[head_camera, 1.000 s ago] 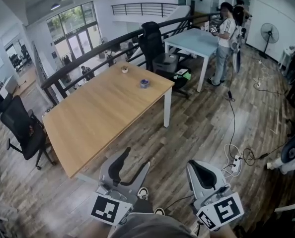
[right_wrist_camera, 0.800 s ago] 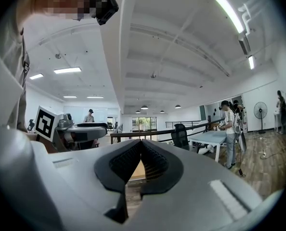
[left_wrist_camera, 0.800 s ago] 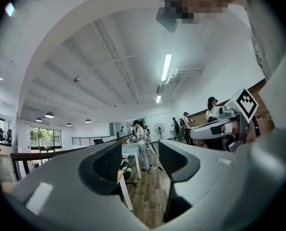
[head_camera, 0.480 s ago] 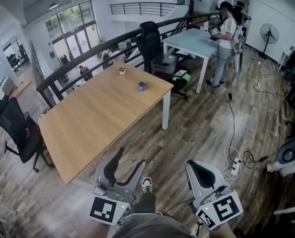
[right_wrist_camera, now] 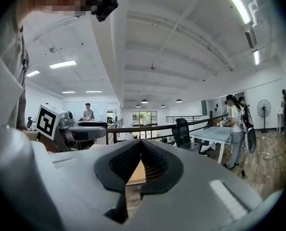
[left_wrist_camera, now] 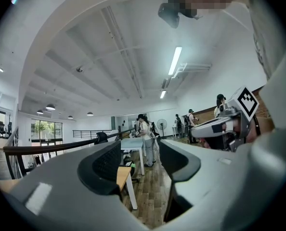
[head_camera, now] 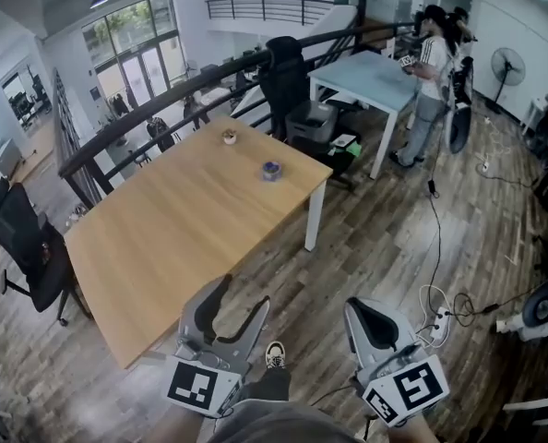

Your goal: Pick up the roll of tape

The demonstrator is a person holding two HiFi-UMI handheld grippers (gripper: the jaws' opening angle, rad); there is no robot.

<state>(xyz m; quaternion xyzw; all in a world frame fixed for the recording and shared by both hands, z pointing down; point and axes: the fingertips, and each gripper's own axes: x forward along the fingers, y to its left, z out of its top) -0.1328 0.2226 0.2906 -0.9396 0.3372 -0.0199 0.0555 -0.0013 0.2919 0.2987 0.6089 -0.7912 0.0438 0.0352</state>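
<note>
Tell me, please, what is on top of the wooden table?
A small blue roll and a pale round thing near the table's far end. Nothing covers the top.

No words or numbers to read anywhere, just black-and-white square patterns on the near cubes of the left gripper (head_camera: pixel 245 290) and right gripper (head_camera: pixel 357 307).

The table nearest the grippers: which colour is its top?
Light wood brown. The table top shows best in the head view.
</note>
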